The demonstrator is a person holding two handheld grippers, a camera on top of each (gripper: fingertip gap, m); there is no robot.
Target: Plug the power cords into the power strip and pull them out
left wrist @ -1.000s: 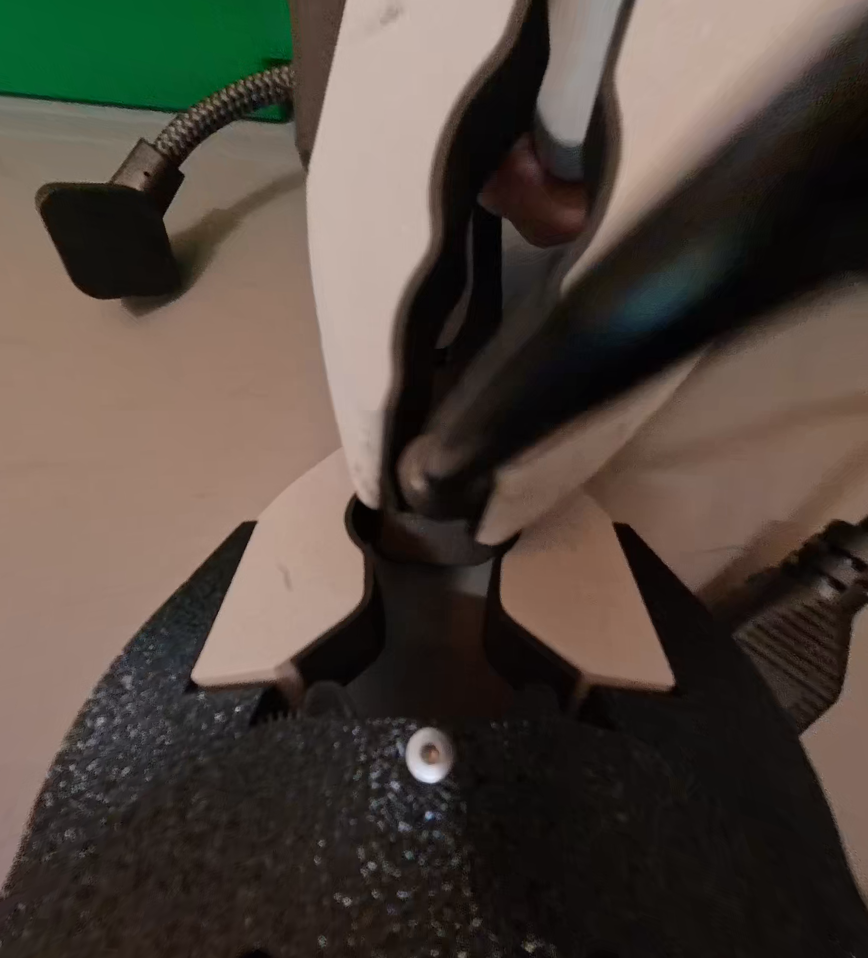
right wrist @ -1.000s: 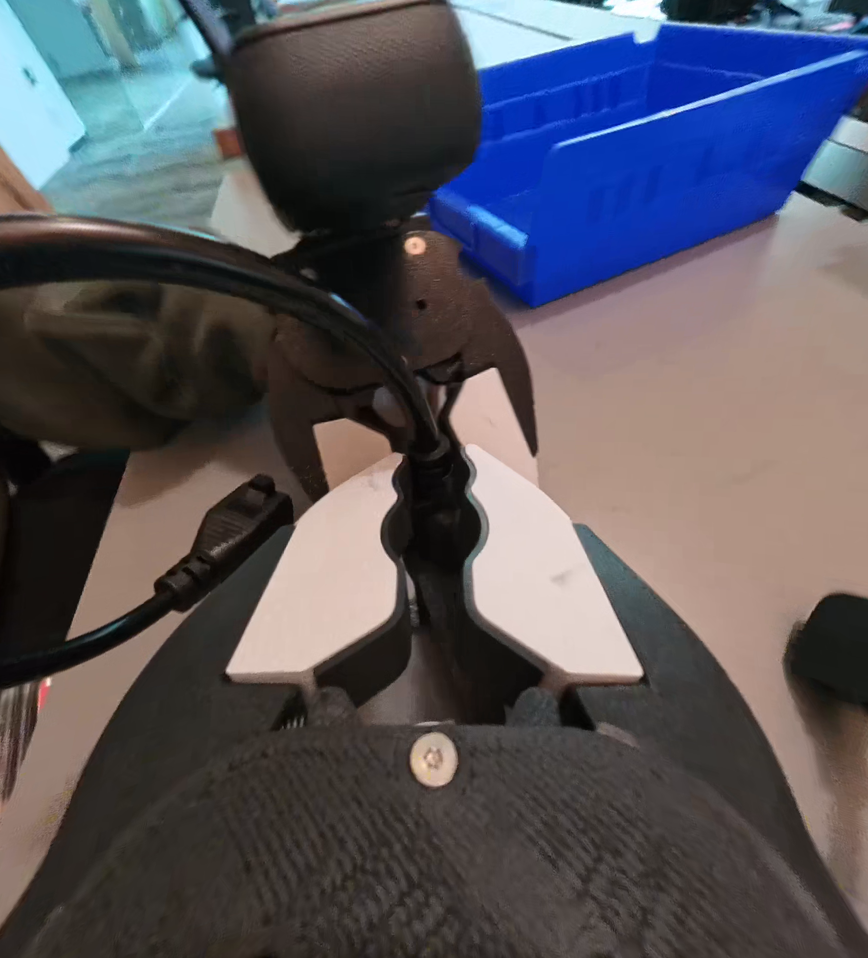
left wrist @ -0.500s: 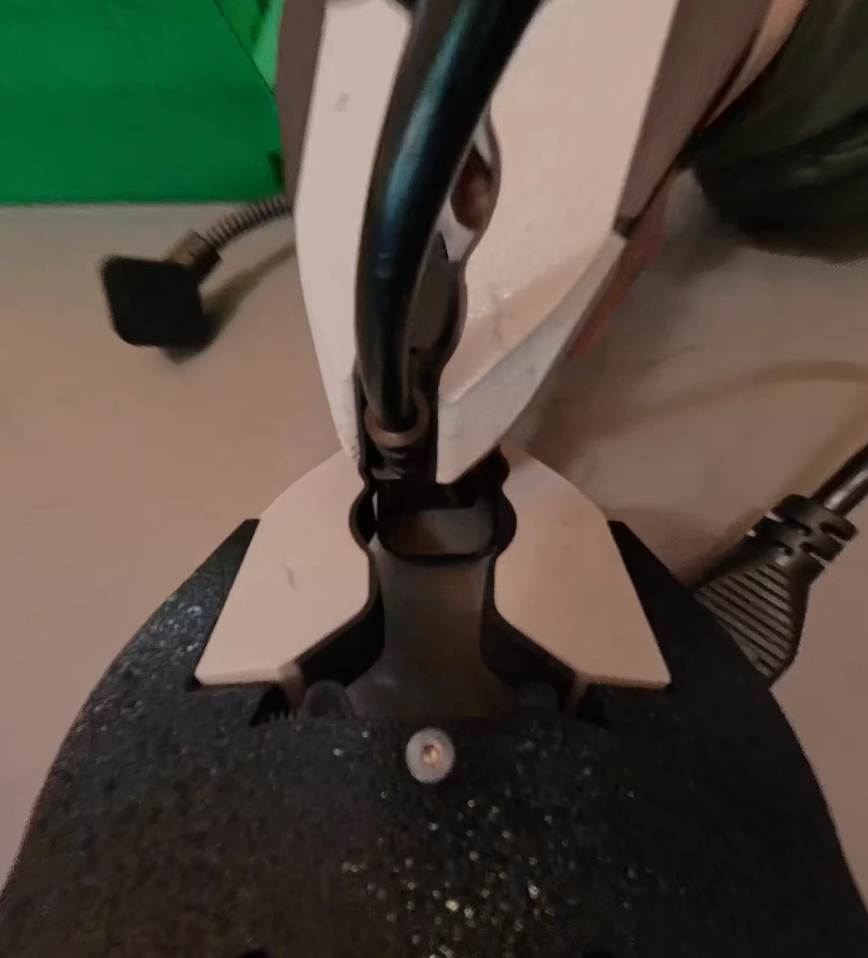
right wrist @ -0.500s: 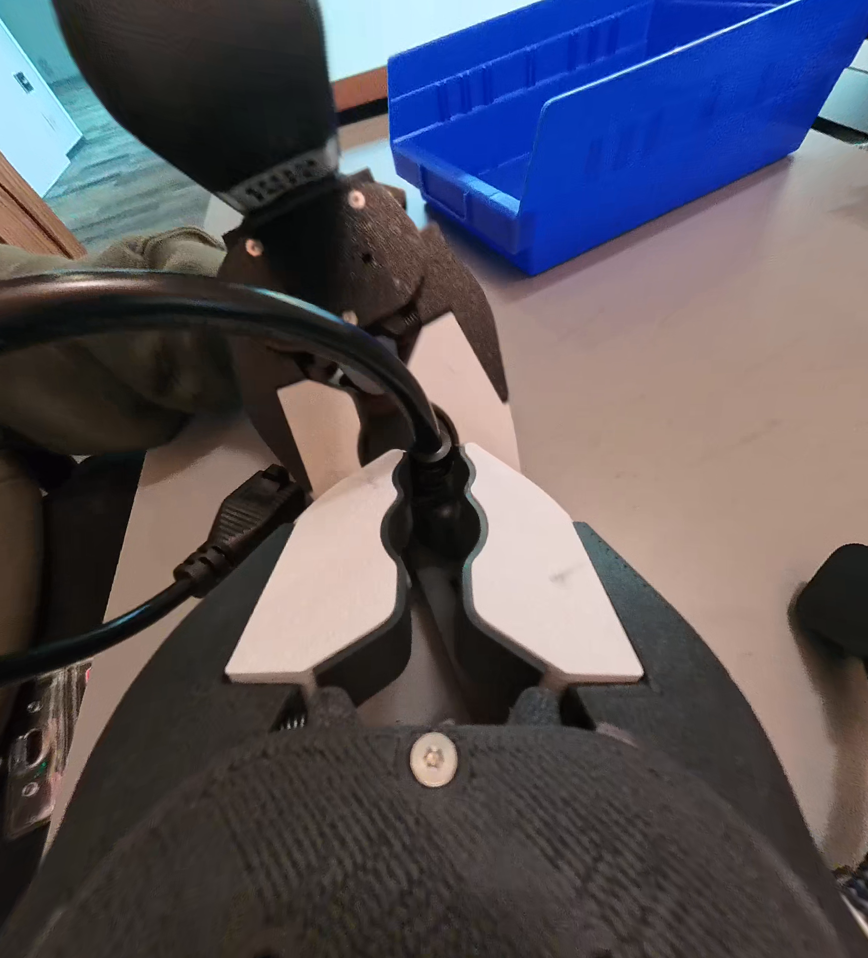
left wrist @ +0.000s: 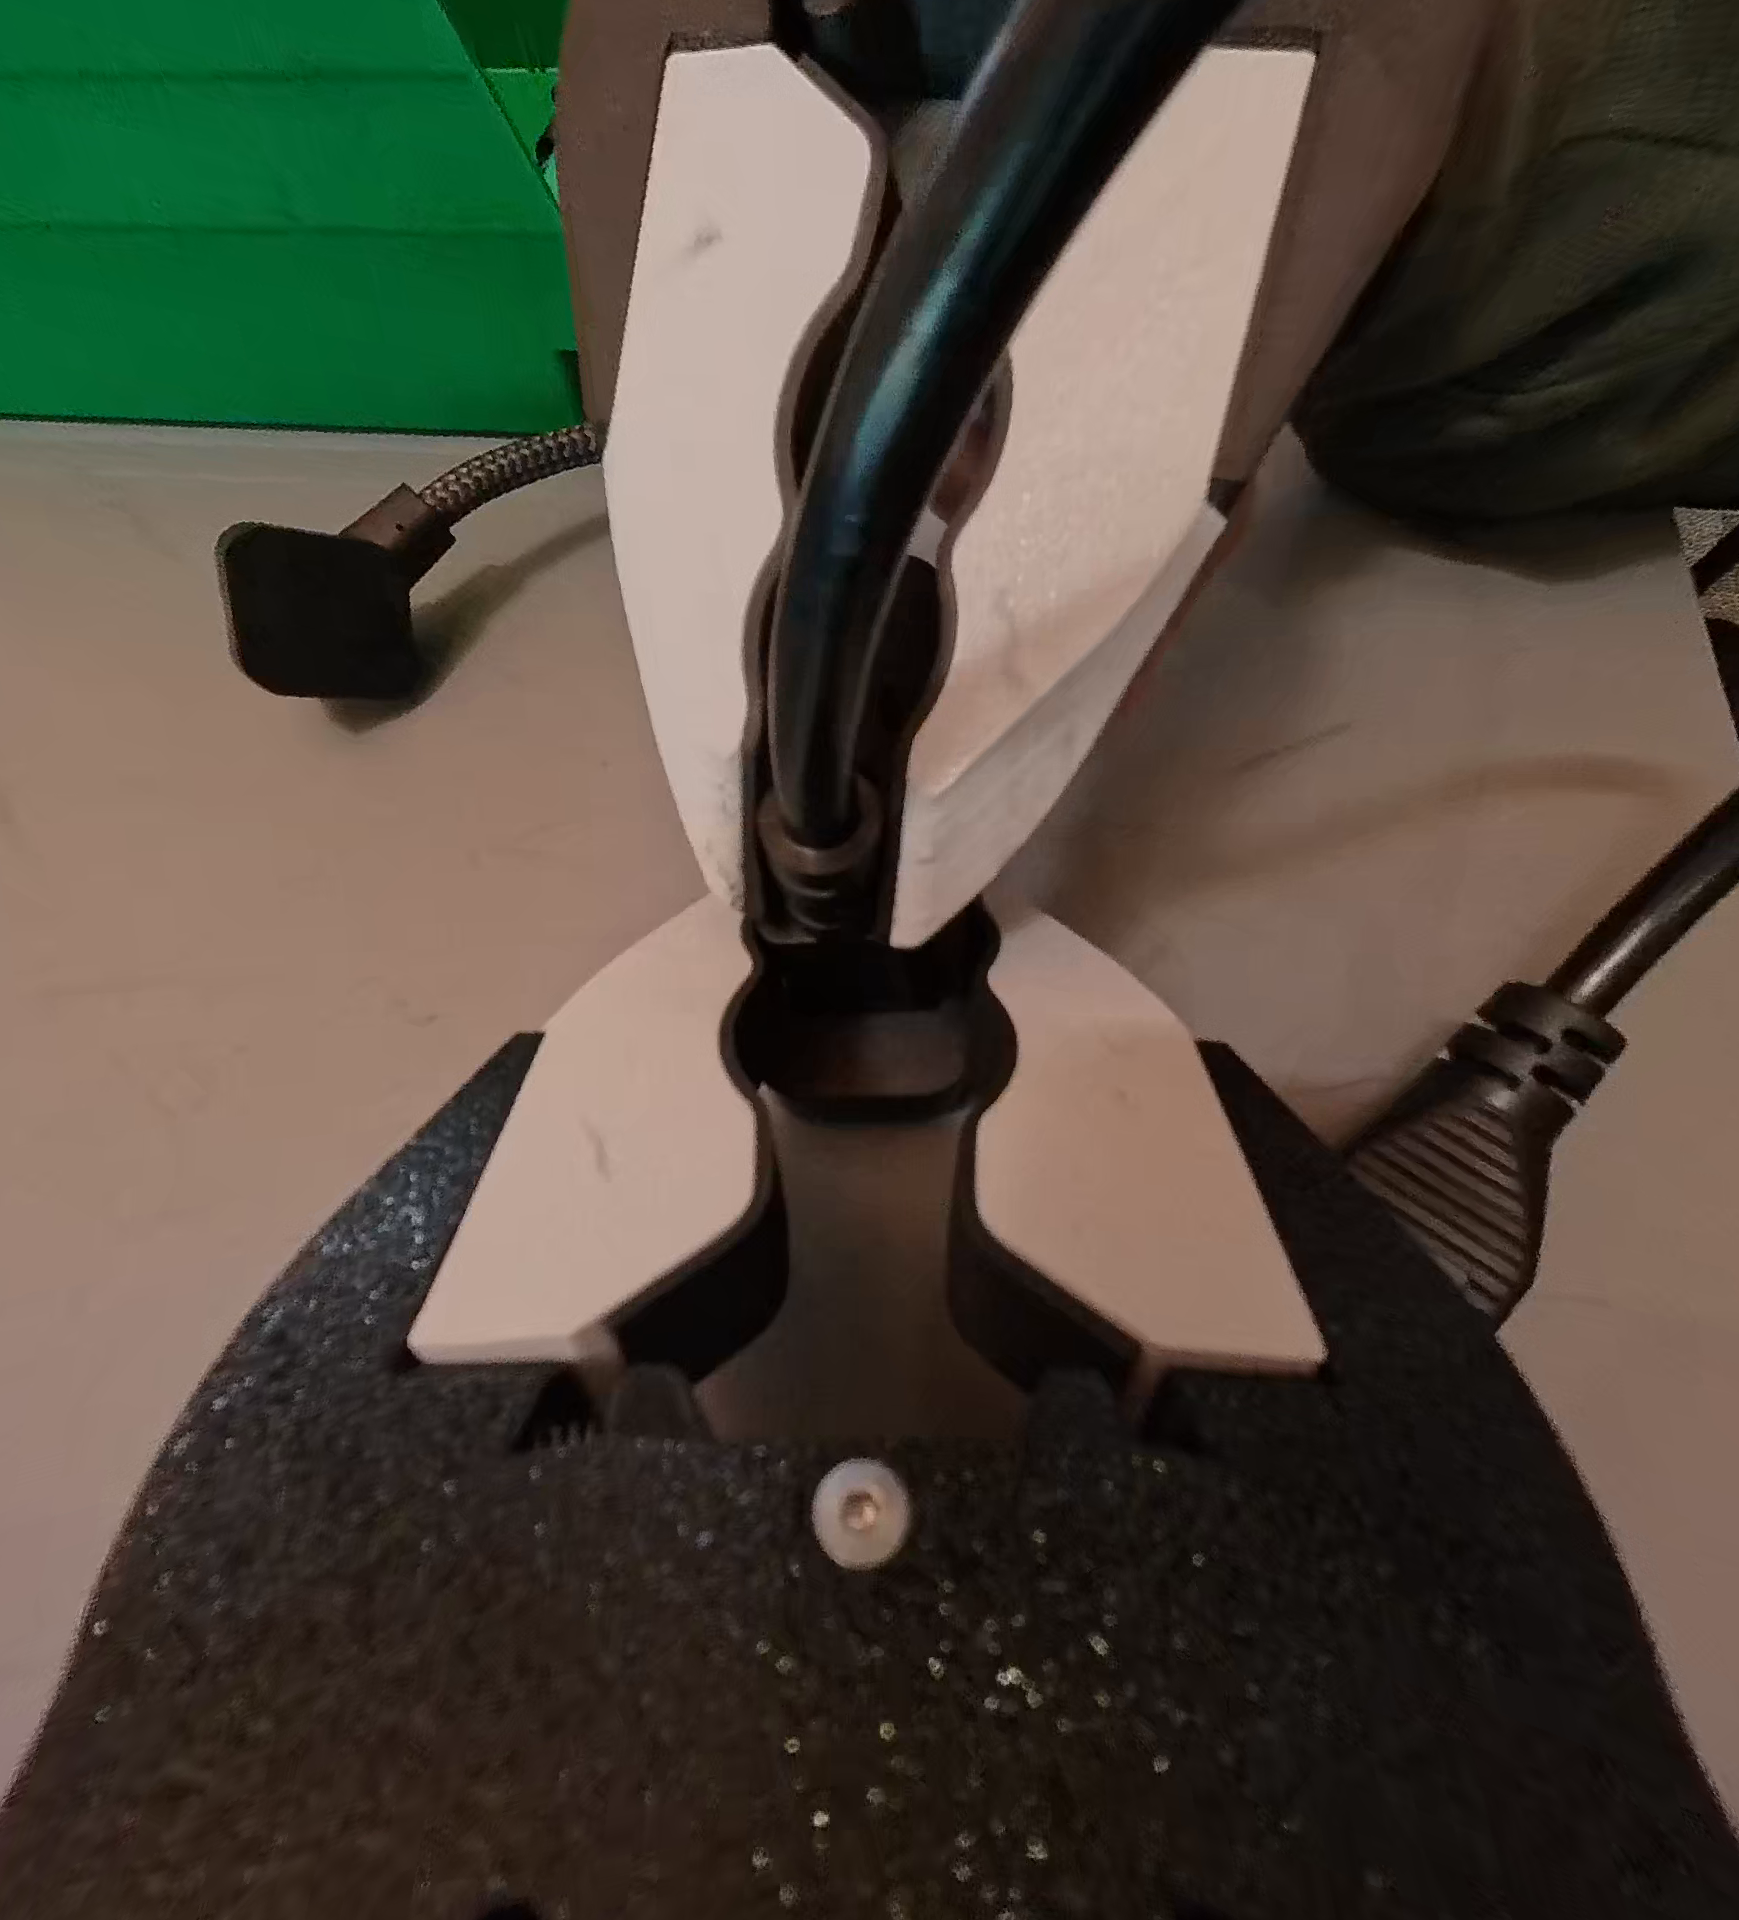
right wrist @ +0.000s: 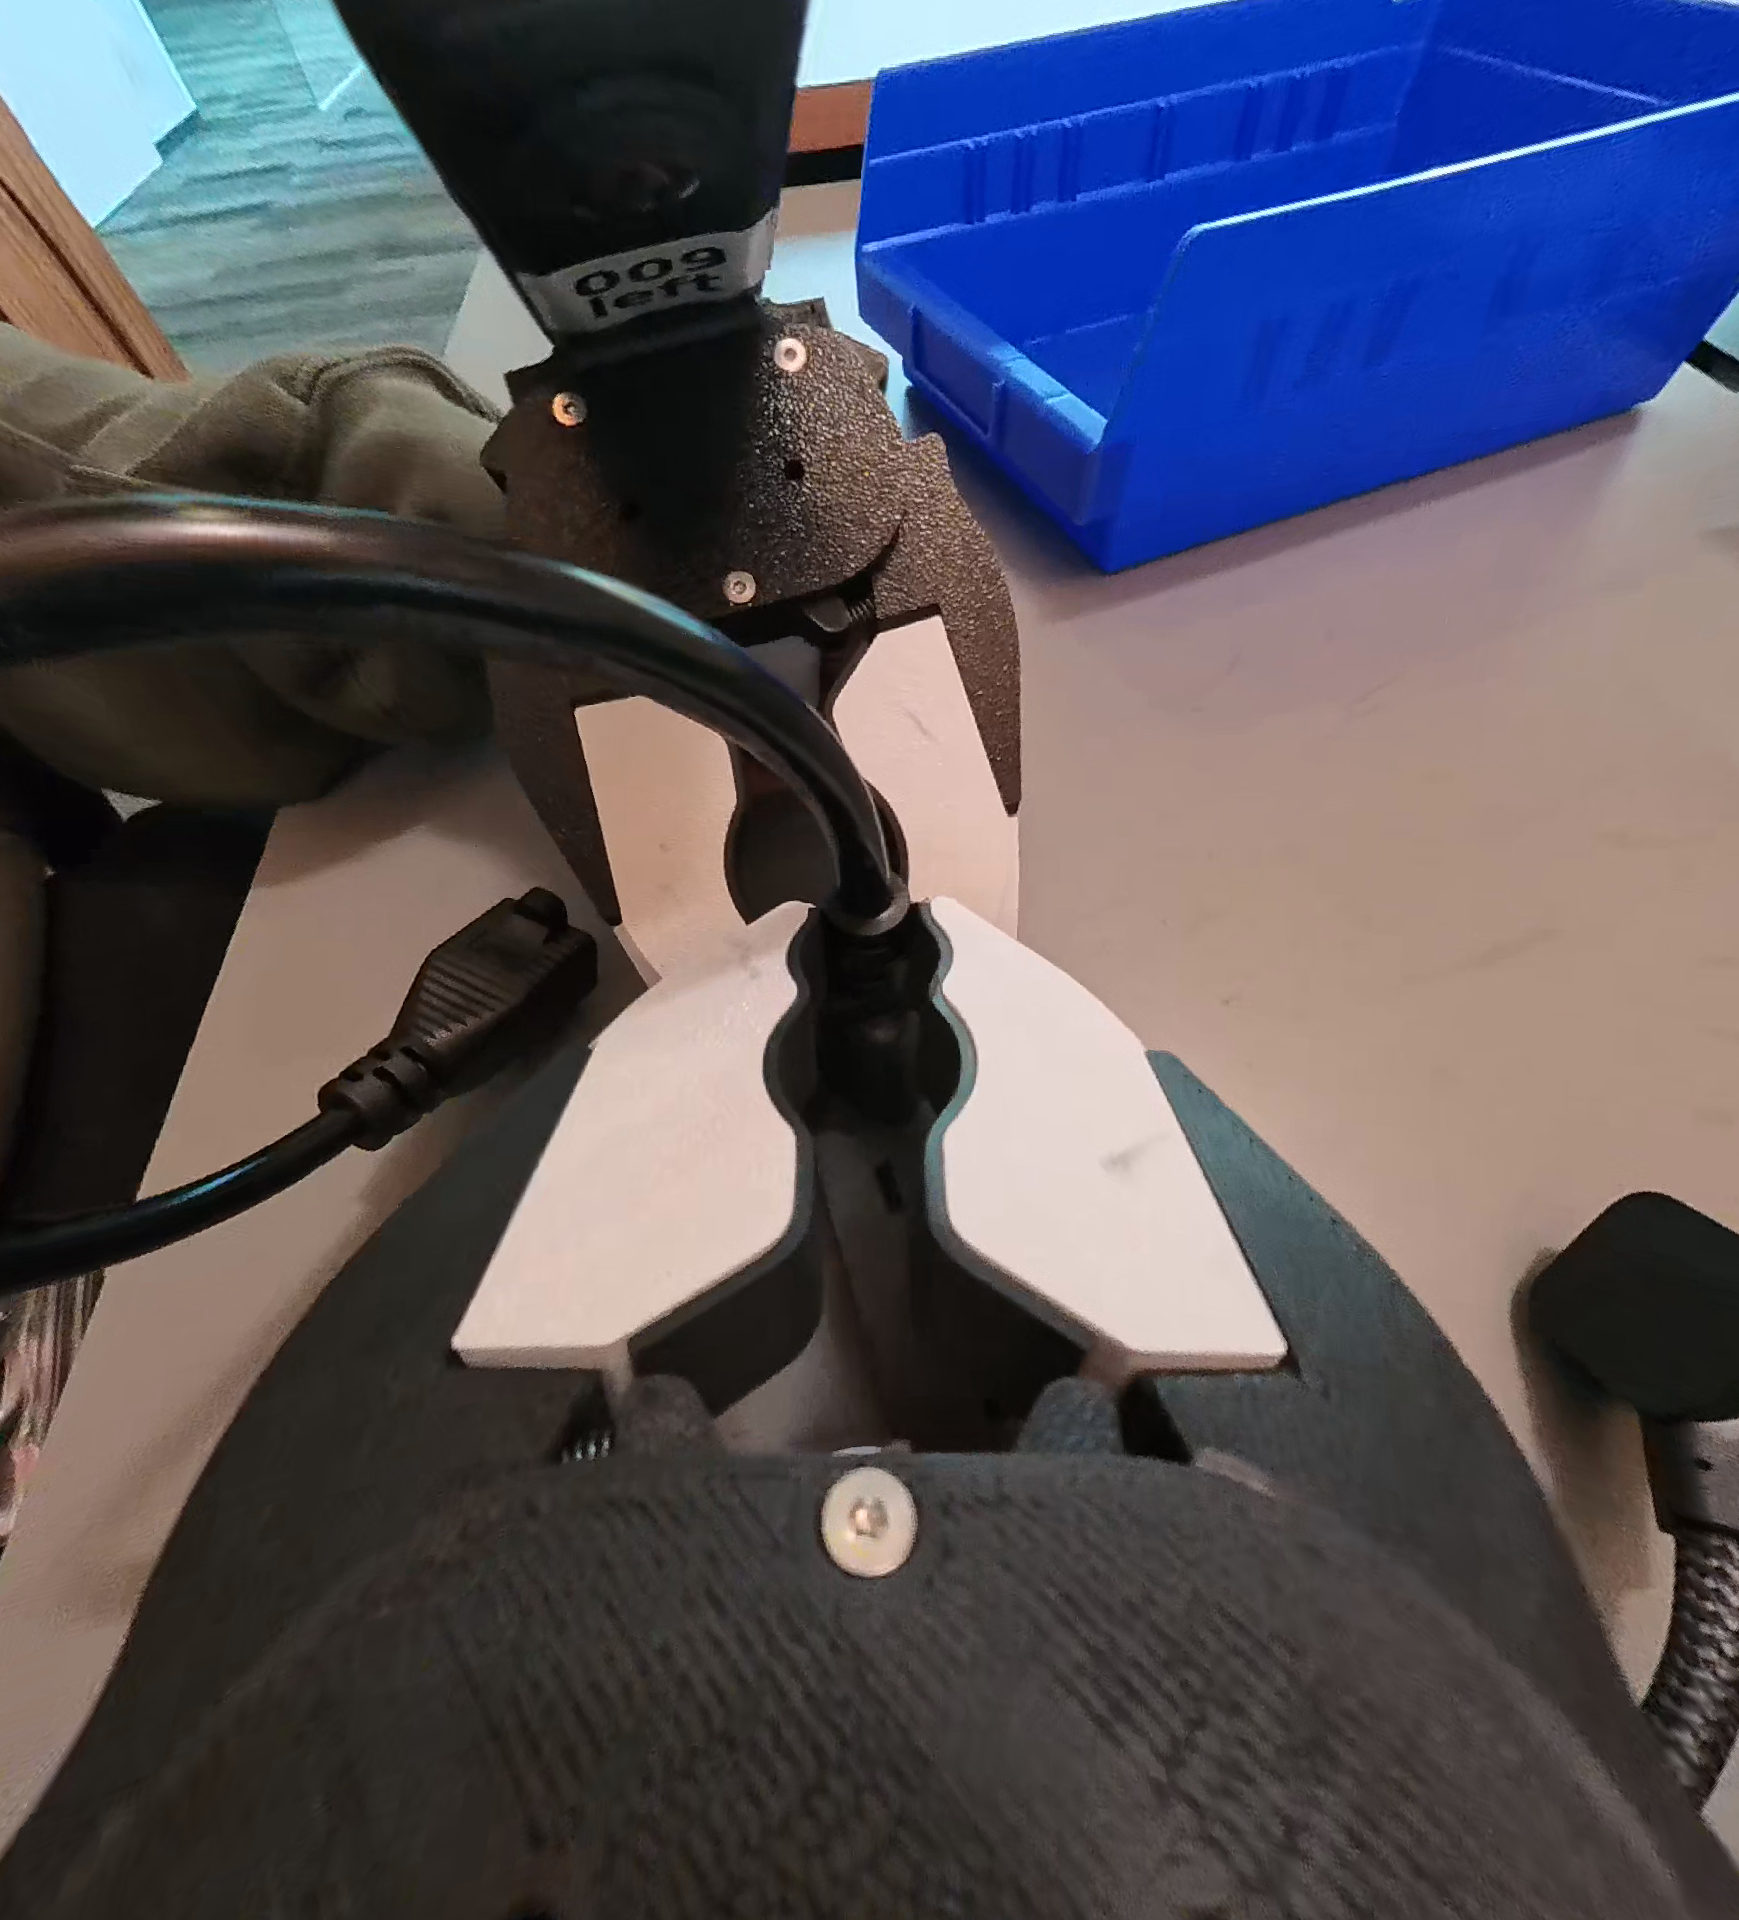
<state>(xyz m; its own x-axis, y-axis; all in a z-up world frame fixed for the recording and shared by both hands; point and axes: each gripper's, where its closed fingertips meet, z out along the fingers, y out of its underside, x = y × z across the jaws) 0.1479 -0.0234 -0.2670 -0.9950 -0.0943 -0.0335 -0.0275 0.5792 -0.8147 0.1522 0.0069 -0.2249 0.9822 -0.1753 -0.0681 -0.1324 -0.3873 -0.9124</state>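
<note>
Black rubber power cord (left wrist: 875,436), earlier slanting across the white fingers of the right gripper (left wrist: 813,883), now runs upright between them; blur gone.

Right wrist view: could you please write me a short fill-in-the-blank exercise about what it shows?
1. The right tool is shut on a black ____.
2. The bin on the table beyond it is ____.
3. In this view, the loose connector lies to the ____ of the right tool.
Missing words: cord; blue; left.

Soft indoor light, wide-angle edge distortion
</note>
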